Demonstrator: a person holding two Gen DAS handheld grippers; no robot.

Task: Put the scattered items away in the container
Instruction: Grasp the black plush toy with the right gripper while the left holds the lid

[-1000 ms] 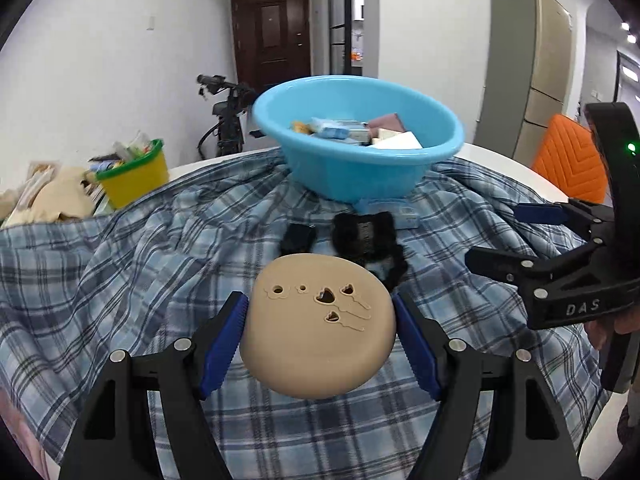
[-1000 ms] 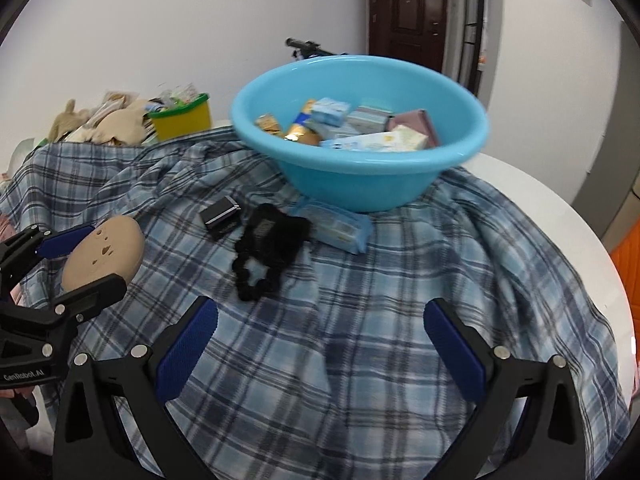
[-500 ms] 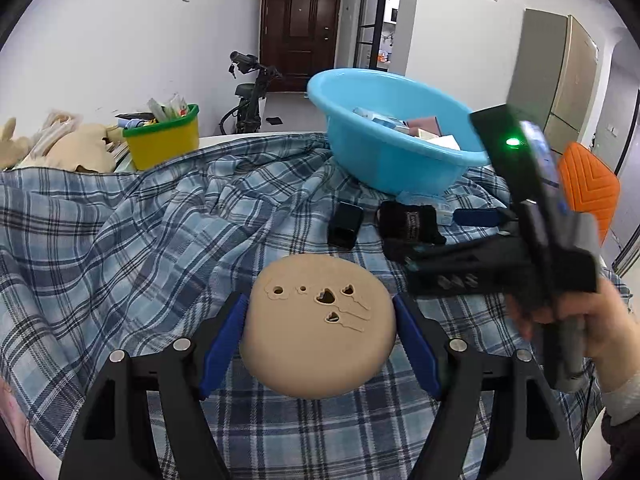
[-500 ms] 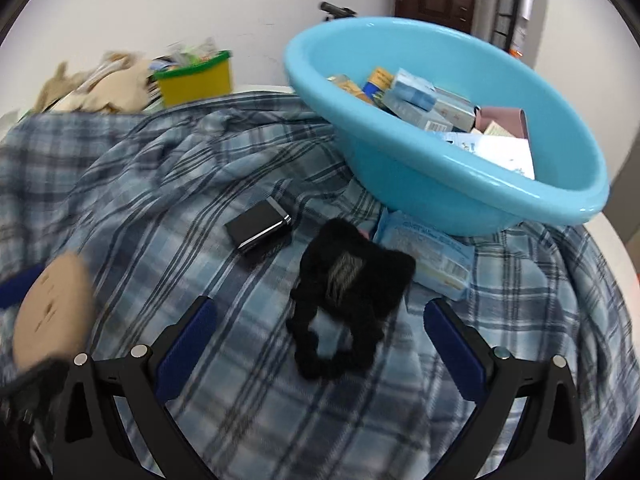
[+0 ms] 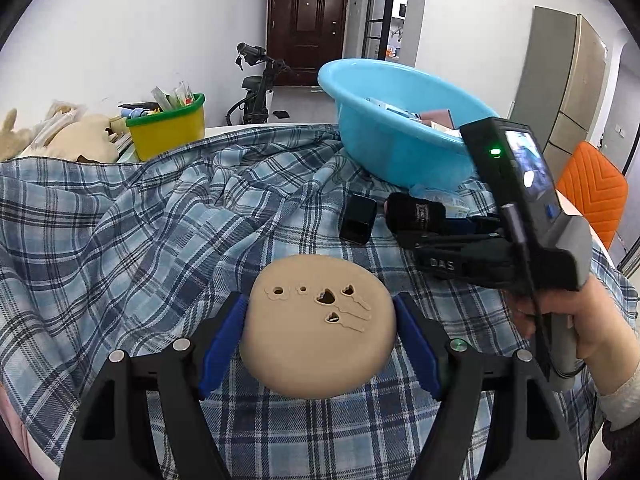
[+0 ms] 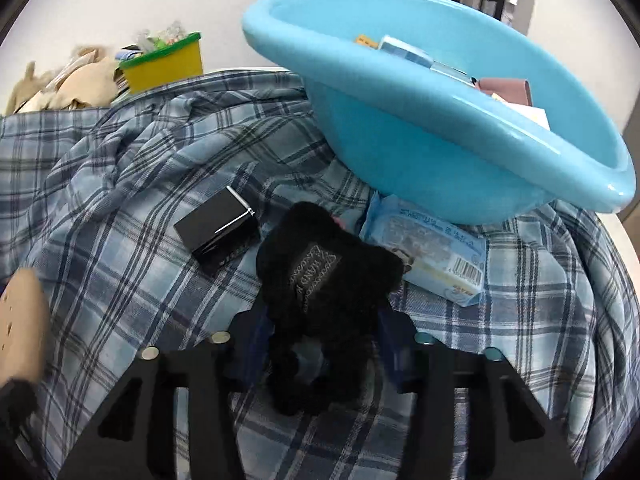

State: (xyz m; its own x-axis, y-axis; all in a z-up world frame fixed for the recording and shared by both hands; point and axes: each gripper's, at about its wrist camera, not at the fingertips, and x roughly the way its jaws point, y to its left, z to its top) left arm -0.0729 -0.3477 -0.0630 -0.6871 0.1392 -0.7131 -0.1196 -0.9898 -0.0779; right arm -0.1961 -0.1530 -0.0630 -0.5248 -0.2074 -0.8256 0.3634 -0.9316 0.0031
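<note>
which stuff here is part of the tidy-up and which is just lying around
Job:
blue basin
tan round piece, in left hand-held gripper
black fuzzy item, right hand-held gripper closing on it
black box
wipes pack

Lying about:
yellow bin
plush toy
scooter

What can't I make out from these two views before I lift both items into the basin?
- Right tongs: closing on the black fuzzy item; its pile covers the pads in the right wrist view.
- Blue basin: the near wall hides most of its contents in both views.
- Blue wipes pack: far end tucked under the basin.
- Tan round disc: underside hidden in the left tongs.
</note>
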